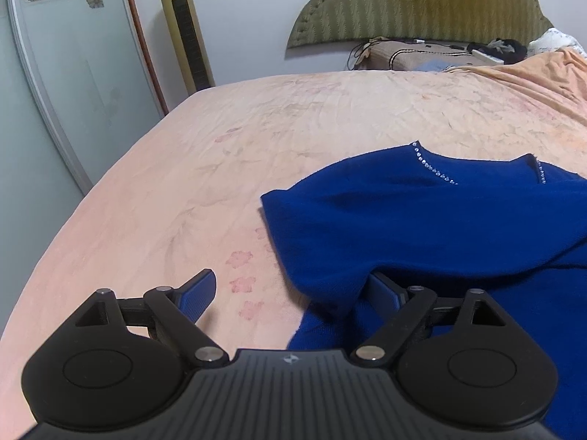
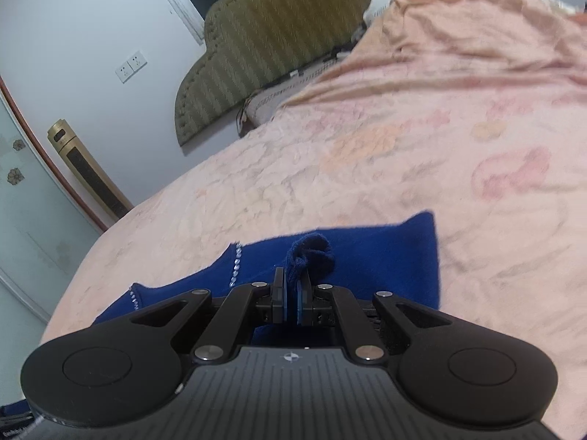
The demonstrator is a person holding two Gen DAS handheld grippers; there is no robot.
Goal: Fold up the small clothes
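A royal blue knit top [image 1: 422, 220] with small rhinestones along its neckline lies on the pink bed sheet [image 1: 220, 165]. My left gripper [image 1: 290, 286] is open at the top's left edge; its left finger rests over bare sheet and its right finger is partly under a fold of the blue cloth. In the right wrist view my right gripper [image 2: 291, 286] is shut on a bunched fold of the blue top [image 2: 385, 256], which puffs up between the fingertips. The rest of the top lies spread below it.
The bed has a green padded headboard [image 1: 422, 3] with a pillow and cables below it, and a rumpled orange blanket [image 1: 532, 73] at the far right. A gold tower fan [image 1: 185, 29] and a glass wardrobe door [image 1: 55, 73] stand left of the bed.
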